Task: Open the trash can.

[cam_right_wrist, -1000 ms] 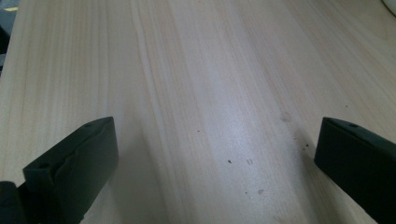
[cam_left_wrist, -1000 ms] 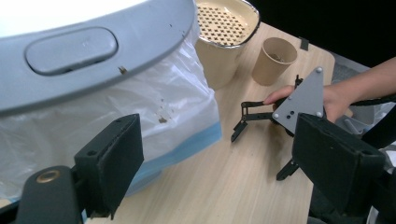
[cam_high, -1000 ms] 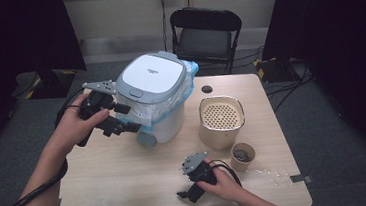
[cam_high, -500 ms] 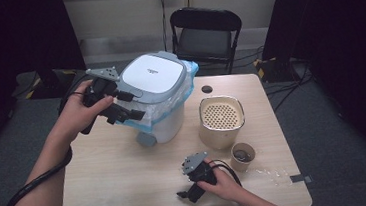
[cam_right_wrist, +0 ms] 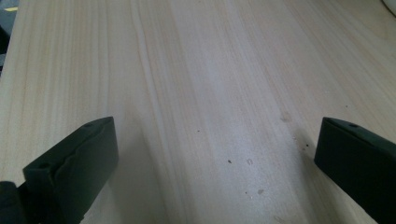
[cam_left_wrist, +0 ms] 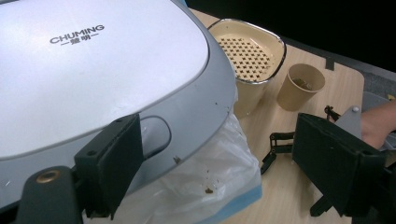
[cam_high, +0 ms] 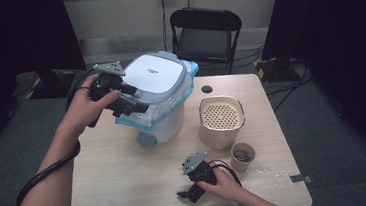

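- The bin's grey lid sits shut on the far-left part of the surface, over the clear liner bag; I judge nothing is done yet, and lifting the lid is what is left.
- Your left tongs hover at the lid's near-left rim, jaws apart, gripping nothing.
- Your left forearm reaches far and up.
- The perforated beige tub and 1 paper cup wait at the right.
- Your right tongs rest low near you, open and empty.
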The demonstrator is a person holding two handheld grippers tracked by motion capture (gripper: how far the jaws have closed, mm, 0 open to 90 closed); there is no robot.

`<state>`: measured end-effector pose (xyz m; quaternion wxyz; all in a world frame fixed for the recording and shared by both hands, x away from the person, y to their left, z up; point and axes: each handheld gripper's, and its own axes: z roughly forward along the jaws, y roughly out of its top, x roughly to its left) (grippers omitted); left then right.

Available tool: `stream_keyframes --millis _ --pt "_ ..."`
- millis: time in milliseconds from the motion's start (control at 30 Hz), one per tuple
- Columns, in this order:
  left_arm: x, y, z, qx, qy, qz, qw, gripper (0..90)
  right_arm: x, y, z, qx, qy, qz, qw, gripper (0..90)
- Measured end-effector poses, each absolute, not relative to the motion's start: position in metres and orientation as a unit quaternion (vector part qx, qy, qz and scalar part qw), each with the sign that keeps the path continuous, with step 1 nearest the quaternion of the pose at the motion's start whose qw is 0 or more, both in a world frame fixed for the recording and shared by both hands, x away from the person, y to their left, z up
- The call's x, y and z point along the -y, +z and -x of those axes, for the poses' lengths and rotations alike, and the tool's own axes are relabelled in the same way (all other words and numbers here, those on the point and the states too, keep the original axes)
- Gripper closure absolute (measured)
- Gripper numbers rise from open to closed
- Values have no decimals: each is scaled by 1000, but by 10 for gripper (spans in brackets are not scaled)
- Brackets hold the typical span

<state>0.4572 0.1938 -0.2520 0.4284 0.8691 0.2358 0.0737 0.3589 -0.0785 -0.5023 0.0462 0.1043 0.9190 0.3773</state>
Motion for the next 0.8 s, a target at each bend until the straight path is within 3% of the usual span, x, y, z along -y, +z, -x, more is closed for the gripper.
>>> stream_keyframes --millis 800 --pt "-197 -260 -461 -231 69 -862 446 149 79 -502 -359 -919 377 -103 47 0"
